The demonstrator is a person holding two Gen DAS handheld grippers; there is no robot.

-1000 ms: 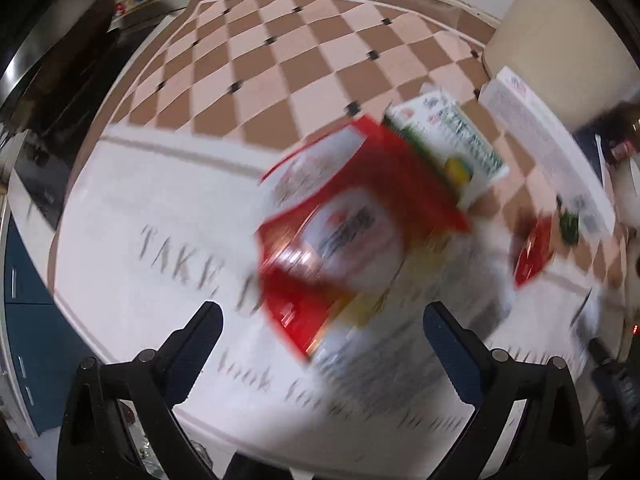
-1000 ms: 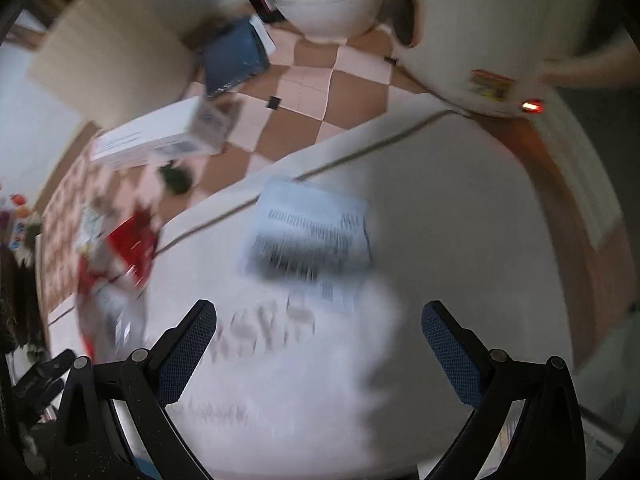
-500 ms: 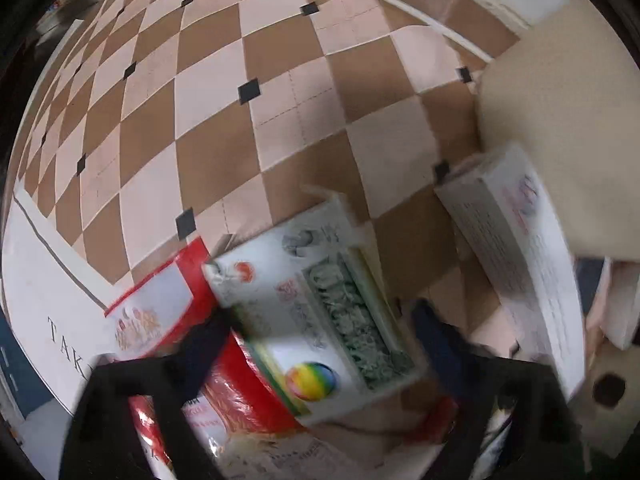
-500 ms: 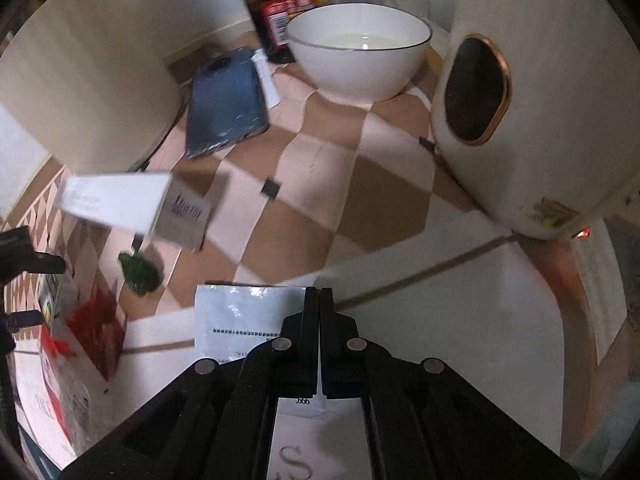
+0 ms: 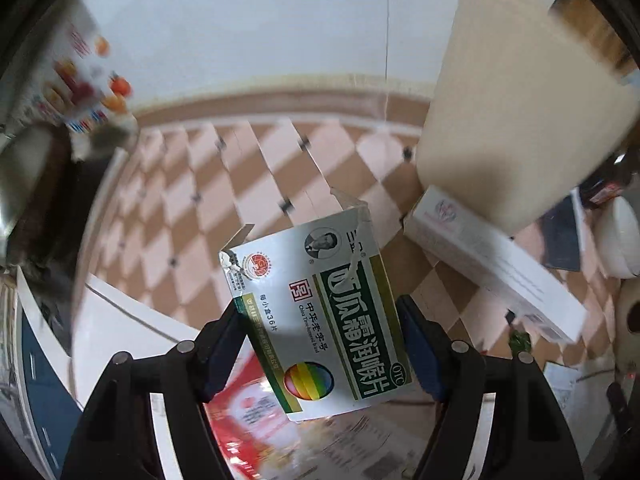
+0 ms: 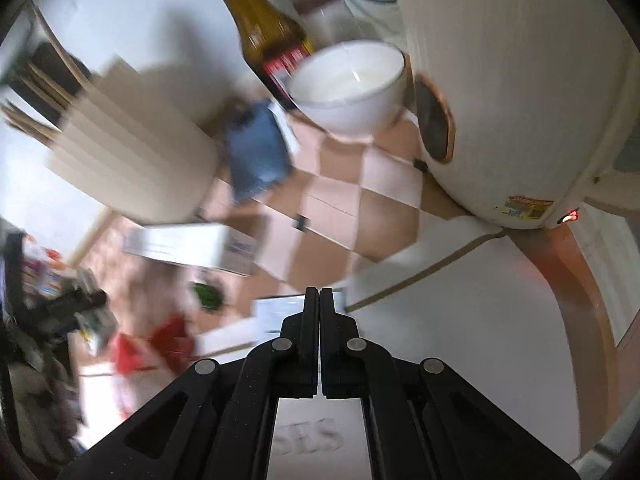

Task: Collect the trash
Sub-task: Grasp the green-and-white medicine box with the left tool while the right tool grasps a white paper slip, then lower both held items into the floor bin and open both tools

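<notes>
My left gripper [image 5: 320,332] is shut on a white and green medicine box [image 5: 320,320] with a torn flap and holds it lifted above the table. A red snack wrapper [image 5: 248,412] lies on the table below it. My right gripper [image 6: 320,300] is shut on the edge of a white printed paper slip [image 6: 276,316] and holds it above the white tablecloth [image 6: 460,320]. In the right wrist view the red wrapper [image 6: 160,344] and a small green scrap [image 6: 208,296] lie to the left, blurred.
A long white carton [image 5: 500,272] and a beige board [image 5: 520,112] stand at the right. A white bowl [image 6: 348,84], a brown bottle [image 6: 264,28], a blue pouch [image 6: 256,152] and a large white appliance [image 6: 512,80] stand behind. The far cloth is checkered [image 5: 240,184].
My left gripper closed on the medicine box and lifted it off the red wrapper. My right gripper closed on the paper slip and has raised it.
</notes>
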